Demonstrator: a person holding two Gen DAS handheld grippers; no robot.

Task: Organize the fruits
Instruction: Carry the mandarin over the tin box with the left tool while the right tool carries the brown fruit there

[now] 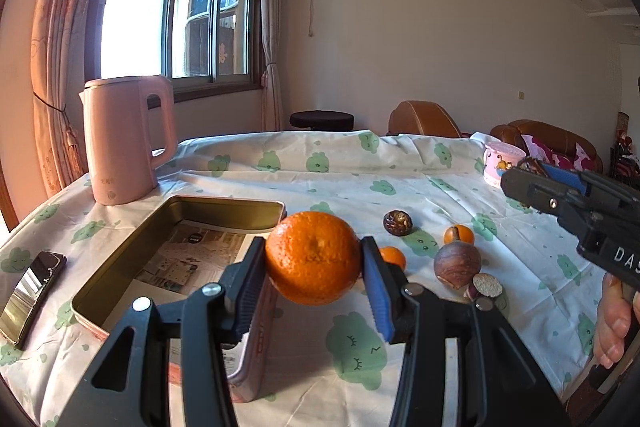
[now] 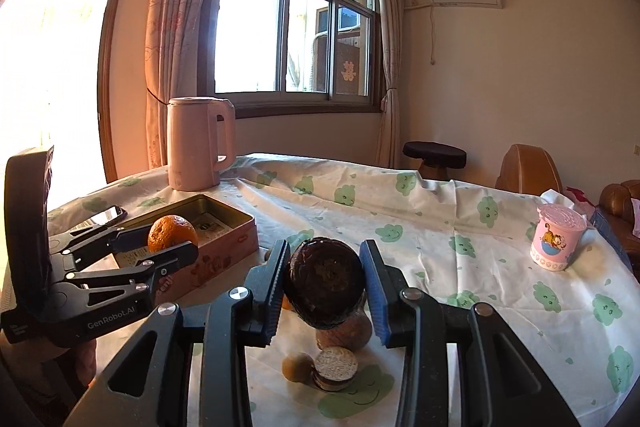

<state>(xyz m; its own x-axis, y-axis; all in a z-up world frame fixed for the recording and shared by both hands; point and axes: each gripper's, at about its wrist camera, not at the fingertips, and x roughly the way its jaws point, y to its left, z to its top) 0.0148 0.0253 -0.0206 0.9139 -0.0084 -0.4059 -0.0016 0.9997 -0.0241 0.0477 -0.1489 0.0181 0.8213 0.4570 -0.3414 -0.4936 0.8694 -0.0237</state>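
A large orange [image 1: 312, 259] is clamped between the blue pads of my left gripper [image 1: 313, 247], lifted off the cloth at the right rim of an open gold tin box [image 1: 132, 259]. In the right wrist view that same orange [image 2: 173, 233] hangs in the left gripper [image 2: 170, 243] over the tin [image 2: 236, 217]. My right gripper [image 2: 325, 255] is shut on a dark brown round fruit [image 2: 326, 283], held above the table. Beneath it lie a brown-purple fruit [image 2: 344, 333], a cut piece [image 2: 335, 367] and a small brown fruit [image 2: 298, 367].
On the green-patterned tablecloth [image 1: 360, 347] lie another dark fruit [image 1: 397, 223], two small oranges [image 1: 459, 235] and a brown-purple fruit [image 1: 457, 265]. A pink kettle [image 1: 128, 139] stands behind the tin, a phone [image 1: 30, 295] to its left, a pink cup [image 2: 558, 243] far right.
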